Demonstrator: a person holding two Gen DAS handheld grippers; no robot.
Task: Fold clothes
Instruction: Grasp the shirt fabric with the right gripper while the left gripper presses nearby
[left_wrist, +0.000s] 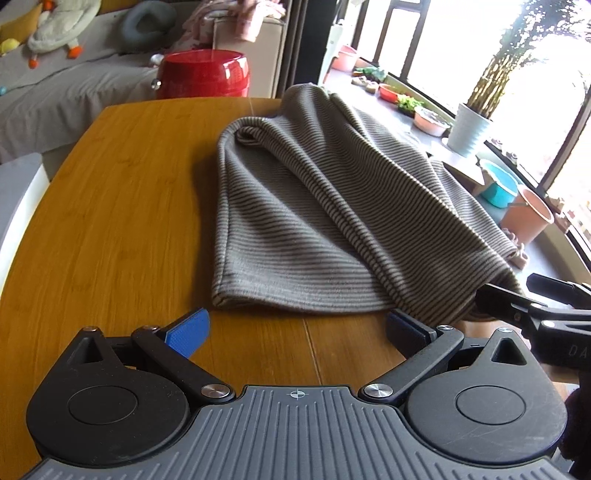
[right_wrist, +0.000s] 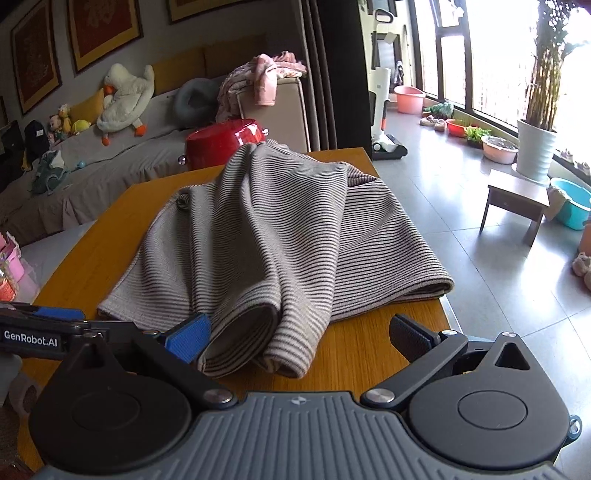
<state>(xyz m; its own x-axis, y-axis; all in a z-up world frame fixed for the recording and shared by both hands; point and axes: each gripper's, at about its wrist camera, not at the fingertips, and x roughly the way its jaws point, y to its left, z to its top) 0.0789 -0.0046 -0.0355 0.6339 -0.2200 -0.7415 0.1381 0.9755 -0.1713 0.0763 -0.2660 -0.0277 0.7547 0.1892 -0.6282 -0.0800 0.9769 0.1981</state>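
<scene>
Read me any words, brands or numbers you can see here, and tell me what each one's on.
"GenRobot.AI": white letters on the left gripper body, seen in the right wrist view.
"DA", cut off at the frame edge: on the right gripper body, in the left wrist view.
Wall pictures: too blurred to tell any writing.

Daylight floods through blown-out windows (left_wrist: 535, 55) on the right; both views sharp, edges fisheye-bent
</scene>
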